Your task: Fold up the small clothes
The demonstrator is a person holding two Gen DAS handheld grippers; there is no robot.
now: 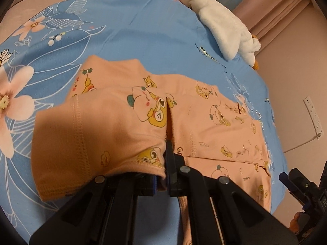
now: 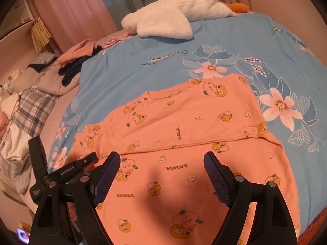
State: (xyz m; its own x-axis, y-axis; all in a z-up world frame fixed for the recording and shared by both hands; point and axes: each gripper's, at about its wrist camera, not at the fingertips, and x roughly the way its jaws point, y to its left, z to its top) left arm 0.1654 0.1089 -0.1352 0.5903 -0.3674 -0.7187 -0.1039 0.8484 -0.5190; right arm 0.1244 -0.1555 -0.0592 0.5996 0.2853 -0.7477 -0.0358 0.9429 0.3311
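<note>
So far: one fold is in, more remain.
Shirt: the peach printed shirt (image 2: 184, 122) lies on the blue floral sheet (image 2: 143, 47), spread across the near middle of the bed.
Done: in the right wrist view a hemmed edge runs across the shirt, so one part already lies folded over the rest.
Left gripper (image 1: 166, 175): its tongs are together, clamped on a bunched fold of the shirt; the cloth rises off the sheet to the left of the pinch and partly hides one finger.
Right gripper (image 2: 161, 175): tongs wide apart, holding nothing, poised above the near part of the shirt.
Sleeve: one sleeve (image 2: 90, 136) sticks out flat to the left, not yet tucked in.
Left to do: I judge the lifted part must be carried over and laid down, the sleeve brought in, then the bundle halved.
Nearby: a white plush toy (image 2: 169, 18) lies at the far edge, well apart from the shirt.
</note>
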